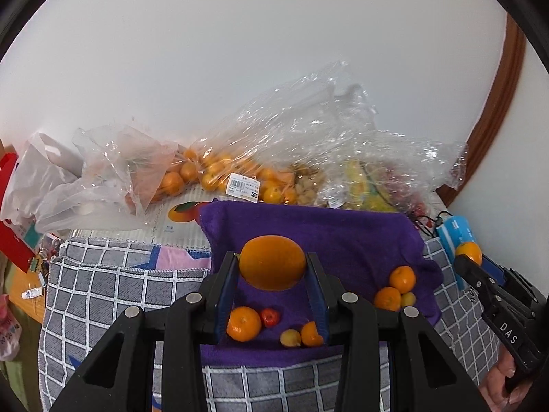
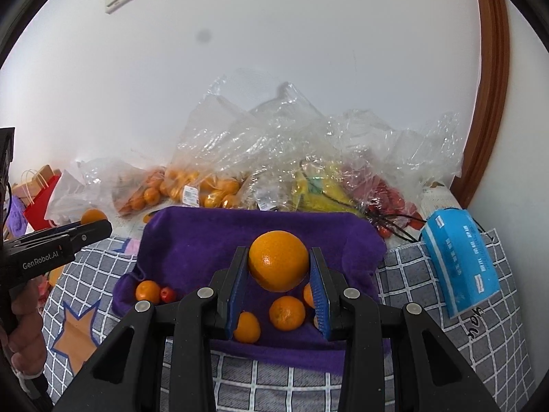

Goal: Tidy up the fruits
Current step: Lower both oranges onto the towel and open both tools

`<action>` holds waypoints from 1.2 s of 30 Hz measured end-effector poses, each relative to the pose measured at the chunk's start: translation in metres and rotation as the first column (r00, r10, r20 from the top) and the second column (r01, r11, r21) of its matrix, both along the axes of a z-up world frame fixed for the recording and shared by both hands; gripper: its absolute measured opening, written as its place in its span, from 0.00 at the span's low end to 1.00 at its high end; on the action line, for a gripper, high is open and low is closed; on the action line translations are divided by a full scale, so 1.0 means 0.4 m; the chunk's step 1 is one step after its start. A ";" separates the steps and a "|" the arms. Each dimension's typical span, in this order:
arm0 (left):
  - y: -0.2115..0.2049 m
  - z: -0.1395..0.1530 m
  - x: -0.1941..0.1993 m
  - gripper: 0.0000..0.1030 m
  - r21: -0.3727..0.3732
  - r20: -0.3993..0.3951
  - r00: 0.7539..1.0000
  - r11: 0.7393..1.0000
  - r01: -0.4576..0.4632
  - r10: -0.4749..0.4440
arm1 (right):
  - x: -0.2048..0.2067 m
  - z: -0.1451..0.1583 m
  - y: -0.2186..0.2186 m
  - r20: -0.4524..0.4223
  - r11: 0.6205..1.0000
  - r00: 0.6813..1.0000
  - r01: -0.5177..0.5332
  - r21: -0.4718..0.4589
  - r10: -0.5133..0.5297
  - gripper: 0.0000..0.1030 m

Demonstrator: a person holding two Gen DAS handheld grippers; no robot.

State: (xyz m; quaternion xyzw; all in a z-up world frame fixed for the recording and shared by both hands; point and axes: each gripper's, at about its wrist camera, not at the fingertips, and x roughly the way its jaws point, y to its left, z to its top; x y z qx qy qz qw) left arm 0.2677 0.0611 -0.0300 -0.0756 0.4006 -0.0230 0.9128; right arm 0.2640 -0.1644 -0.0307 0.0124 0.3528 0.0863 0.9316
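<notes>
My left gripper [image 1: 272,257] is shut on a large orange [image 1: 272,262], held above a purple towel [image 1: 326,233]. In the right wrist view my right gripper [image 2: 278,252] is shut on another orange [image 2: 278,261] over the same towel [image 2: 206,237]. On the towel lie small tangerines [image 1: 243,323] [image 2: 287,312], a small red fruit [image 1: 270,317] [image 2: 168,294] and a small yellow fruit [image 1: 290,338]. Each gripper shows at the edge of the other's view, with an orange at its tip: the right one [image 1: 468,253], the left one [image 2: 93,215].
Clear plastic bags of tangerines [image 1: 212,175], bananas [image 2: 319,192] and red fruit [image 2: 387,195] pile up against the white wall behind the towel. A blue tissue pack [image 2: 459,261] lies at the right on a grey checked blanket [image 1: 120,274]. A red paper bag [image 2: 41,202] stands far left.
</notes>
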 end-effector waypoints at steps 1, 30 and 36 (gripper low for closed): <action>0.003 -0.008 0.010 0.36 0.000 -0.004 1.000 1.000 0.001 -0.001 | 0.008 -0.005 -0.002 -0.002 1.000 1.000 0.000 0.001 0.000 0.34; 0.010 -0.254 0.199 0.36 -0.011 -0.178 0.983 0.999 0.038 -0.040 | 0.222 -0.265 0.015 -0.195 0.999 0.979 -0.046 0.024 0.050 0.34; -0.005 -0.277 0.210 0.36 0.006 -0.200 0.978 0.998 0.057 -0.054 | 0.232 -0.286 0.020 -0.204 0.999 0.978 -0.049 0.010 0.050 0.34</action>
